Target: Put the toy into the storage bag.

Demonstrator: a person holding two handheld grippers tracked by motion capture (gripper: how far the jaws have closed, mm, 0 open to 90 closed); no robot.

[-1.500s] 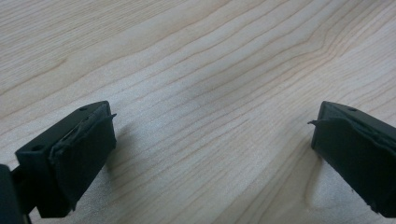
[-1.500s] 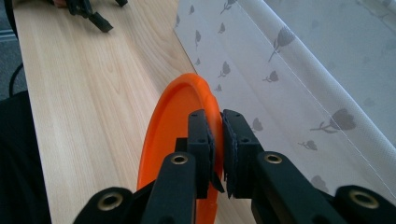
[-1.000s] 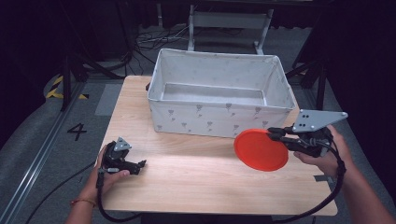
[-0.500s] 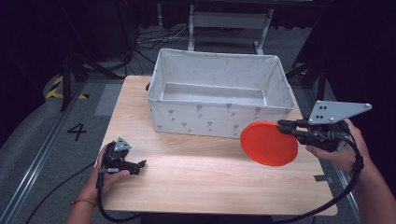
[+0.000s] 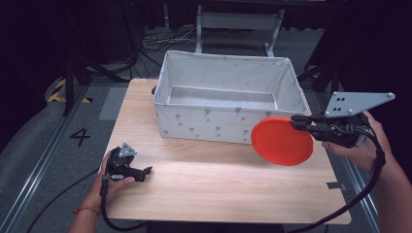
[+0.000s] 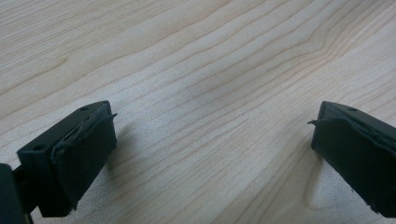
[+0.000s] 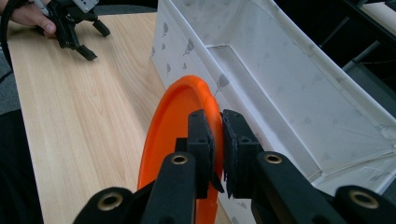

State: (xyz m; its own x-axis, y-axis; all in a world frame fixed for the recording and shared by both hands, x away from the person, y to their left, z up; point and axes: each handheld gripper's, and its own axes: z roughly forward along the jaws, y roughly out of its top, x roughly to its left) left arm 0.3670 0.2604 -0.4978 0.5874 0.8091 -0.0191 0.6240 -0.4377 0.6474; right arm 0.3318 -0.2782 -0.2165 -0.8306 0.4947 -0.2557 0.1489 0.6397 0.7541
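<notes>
Left gripper (image 5: 141, 171): I rest it on the wooden table (image 5: 218, 184) at about 8 o'clock, jaws spread wide apart with bare wood grain between them; the left gripper view confirms nothing is held.

Left hand (image 5: 109, 182): wrapped round the handle, low on the table edge, well apart from everything else.

Fabric bin (image 5: 228, 99): white, soft-walled, open-topped, sitting at 12 o'clock on the table; what I can see of its inside looks empty.

Orange plate (image 5: 282, 141): tilted, off the table, just beside the bin's near right corner at about 3 o'clock; I cannot tell whether it touches the fabric wall.

Right gripper (image 5: 299, 121): my jaws are clamped on the plate's rim, one jaw on each face, as the right gripper view shows clearly.

Right hand (image 5: 357, 145): holds the handle out past the table's right edge.

Risk, grip: I pinch only the rim, so the plate could pivot or slip out if I swing fast.

Risk, bin: if I lift too low, the plate's edge could catch the soft wall and fold or shove it.
</notes>
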